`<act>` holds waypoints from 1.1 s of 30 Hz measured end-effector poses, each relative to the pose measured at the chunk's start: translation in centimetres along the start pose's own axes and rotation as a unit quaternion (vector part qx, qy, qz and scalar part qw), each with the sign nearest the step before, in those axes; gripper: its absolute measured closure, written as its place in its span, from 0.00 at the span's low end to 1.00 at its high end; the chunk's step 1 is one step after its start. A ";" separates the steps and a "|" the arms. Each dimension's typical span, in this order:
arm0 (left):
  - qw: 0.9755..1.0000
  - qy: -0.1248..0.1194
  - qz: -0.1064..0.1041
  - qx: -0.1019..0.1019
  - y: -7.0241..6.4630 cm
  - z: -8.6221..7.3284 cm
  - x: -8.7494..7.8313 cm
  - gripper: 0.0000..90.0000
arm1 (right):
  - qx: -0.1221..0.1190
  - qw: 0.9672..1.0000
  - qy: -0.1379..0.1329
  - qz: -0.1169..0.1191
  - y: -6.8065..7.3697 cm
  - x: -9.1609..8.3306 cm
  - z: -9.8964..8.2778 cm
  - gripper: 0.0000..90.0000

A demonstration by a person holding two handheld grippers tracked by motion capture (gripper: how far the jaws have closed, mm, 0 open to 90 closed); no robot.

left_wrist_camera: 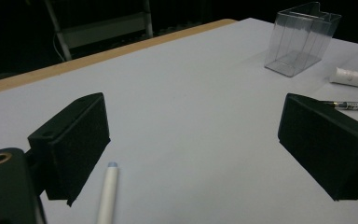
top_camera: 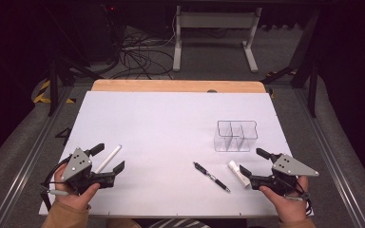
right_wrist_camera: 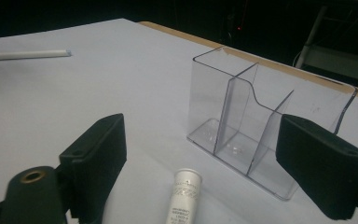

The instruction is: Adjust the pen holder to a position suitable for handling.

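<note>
High view shows our left gripper (top_camera: 108, 158) gaping around the white pen (top_camera: 108, 158), right gripper (top_camera: 254, 162) gaping around the white tube (top_camera: 238, 173); we centre, then squeeze gently.

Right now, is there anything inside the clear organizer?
No, the clear organizer has bare compartments in the right gripper view; the white tube lies on the table in front of it.
</note>
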State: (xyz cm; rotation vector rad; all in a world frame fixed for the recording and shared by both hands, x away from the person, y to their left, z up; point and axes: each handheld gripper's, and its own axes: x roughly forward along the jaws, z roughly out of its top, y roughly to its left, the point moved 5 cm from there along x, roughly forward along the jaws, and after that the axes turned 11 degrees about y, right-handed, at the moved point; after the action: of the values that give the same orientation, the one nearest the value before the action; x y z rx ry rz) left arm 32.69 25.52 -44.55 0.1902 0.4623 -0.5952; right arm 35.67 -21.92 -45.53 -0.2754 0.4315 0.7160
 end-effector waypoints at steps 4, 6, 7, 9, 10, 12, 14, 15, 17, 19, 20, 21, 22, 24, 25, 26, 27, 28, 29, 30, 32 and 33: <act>1.000 -0.003 0.006 0.004 0.1 0.1 -0.1 0.11 | -0.012 1.000 0.001 0.002 0.0 -0.3 0.0 0.24; 1.000 -0.003 0.005 0.005 0.1 0.2 -0.2 0.11 | -0.015 1.000 -0.003 0.000 0.0 -0.4 0.1 0.24; 1.000 -0.003 0.005 0.005 0.1 0.2 -0.2 0.11 | -0.015 1.000 -0.003 0.000 0.0 -0.4 0.1 0.24; 1.000 -0.004 0.007 0.004 0.0 0.1 -0.2 0.11 | -0.014 1.000 -0.003 -0.001 0.0 -0.4 0.2 0.24; 1.000 -0.004 0.007 0.004 0.0 0.1 -0.2 0.11 | -0.015 1.000 -0.002 -0.002 -0.1 -0.4 0.1 0.24; 1.000 -0.002 0.010 0.010 0.0 0.1 -0.2 0.10 | -0.014 1.000 -0.001 -0.002 -0.1 -0.5 0.1 0.25; 1.000 -0.001 0.017 0.017 0.0 0.2 -0.3 0.09 | -0.019 1.000 0.004 -0.002 -0.1 -0.5 0.1 0.27; 1.000 -0.001 0.017 0.017 0.0 0.2 -0.3 0.09 | -0.023 1.000 0.003 -0.004 -0.1 -0.5 0.1 0.29; 1.000 -0.002 0.014 0.013 0.0 0.2 -0.4 0.09 | -0.024 1.000 0.003 -0.002 -0.1 -0.7 0.1 0.31; 1.000 -0.004 0.013 0.011 0.0 0.2 -0.4 0.09 | -0.022 1.000 0.003 -0.001 0.0 -0.7 0.2 0.31; 1.000 -0.005 0.012 0.010 0.0 0.2 -0.4 0.09 | -0.022 1.000 0.003 -0.001 0.0 -0.7 0.2 0.31; 1.000 -0.005 0.012 0.010 -0.1 0.3 -0.5 0.09 | -0.023 1.000 0.006 -0.002 -0.1 -0.7 0.1 0.31; 1.000 -0.004 0.012 0.009 -0.1 0.3 -0.5 0.09 | -0.021 1.000 0.008 -0.002 -0.1 -0.7 0.1 0.31; 1.000 -0.003 0.011 0.006 -0.1 0.3 -0.5 0.09 | -0.018 1.000 0.009 -0.002 0.0 -0.7 0.2 0.32; 1.000 0.004 0.010 0.006 -0.1 0.3 -0.5 0.09 | -0.016 1.000 0.011 -0.001 0.0 -0.7 0.2 0.32; 1.000 0.005 0.010 0.003 -0.1 0.3 -0.5 0.09 | -0.016 1.000 0.012 -0.001 0.0 -0.7 0.3 0.32; 1.000 0.005 0.010 0.003 -0.1 0.3 -0.5 0.09 | -0.016 1.000 0.012 -0.001 0.0 -0.7 0.3 0.32; 1.000 0.006 0.006 -0.004 -0.1 0.3 -0.5 0.10 | -0.016 1.000 0.015 -0.003 0.1 -0.9 0.6 0.33; 1.000 0.007 0.005 -0.007 -0.1 0.3 -0.6 0.10 | -0.017 1.000 0.015 -0.002 0.1 -0.9 0.7 0.33; 1.000 0.007 0.005 -0.007 -0.1 0.3 -0.6 0.10 | -0.019 1.000 0.015 -0.003 0.0 -0.9 0.8 0.34; 1.000 0.007 0.004 -0.007 -0.3 0.3 -0.7 0.10 | -0.017 1.000 0.017 -0.001 -0.1 -0.8 0.9 0.34; 1.000 0.007 0.004 -0.007 -0.3 0.3 -0.7 0.10 | -0.016 1.000 0.018 0.000 -0.1 -0.7 1.0 0.34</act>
State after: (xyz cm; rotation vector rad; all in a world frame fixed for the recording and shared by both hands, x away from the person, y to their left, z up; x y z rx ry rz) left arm 32.17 25.54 -43.97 0.1833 0.4785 -0.5822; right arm 35.52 -22.02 -44.32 -0.3189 0.4550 0.7193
